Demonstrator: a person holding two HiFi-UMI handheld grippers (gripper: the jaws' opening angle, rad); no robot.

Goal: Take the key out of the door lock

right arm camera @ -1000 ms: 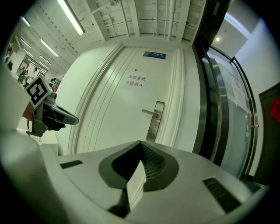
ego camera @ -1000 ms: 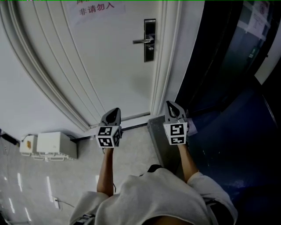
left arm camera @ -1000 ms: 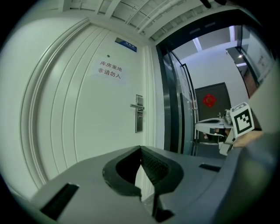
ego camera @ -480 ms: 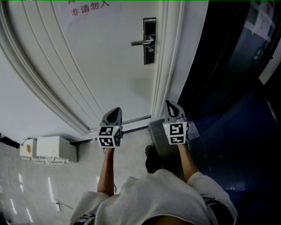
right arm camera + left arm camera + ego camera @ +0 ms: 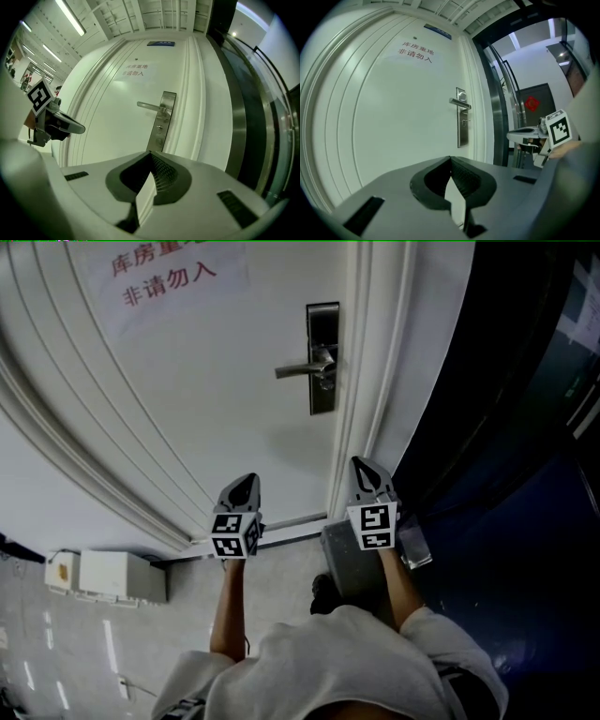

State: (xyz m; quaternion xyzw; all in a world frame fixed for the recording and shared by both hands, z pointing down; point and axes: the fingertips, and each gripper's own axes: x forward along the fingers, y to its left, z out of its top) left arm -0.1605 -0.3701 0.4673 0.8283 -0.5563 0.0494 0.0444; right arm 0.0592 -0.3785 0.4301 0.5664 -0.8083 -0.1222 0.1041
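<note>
A steel lock plate [image 5: 323, 357] with a lever handle [image 5: 302, 369] sits on the white door [image 5: 216, 399]. Just under the lever a small metal piece, seemingly the key [image 5: 325, 383], sticks out; it is too small to make out clearly. My left gripper [image 5: 248, 480] and right gripper [image 5: 362, 466] are held side by side well below the lock, both shut and empty. In the right gripper view the lock plate [image 5: 161, 119] stands straight ahead beyond the shut gripper [image 5: 150, 153]. In the left gripper view the lock plate [image 5: 462, 124] lies ahead, slightly right of the shut gripper [image 5: 450, 158].
A paper sign with red characters [image 5: 164, 282] hangs on the door's upper left. The white door frame [image 5: 375, 399] borders a dark glass wall [image 5: 506, 427] on the right. A white box [image 5: 108, 576] sits on the floor at left. A grey metal block [image 5: 352, 568] stands by my right arm.
The view has closed in on the door: the lock plate and sign look larger and sit lower in the picture. Both grippers keep their shut pose, side by side.
</note>
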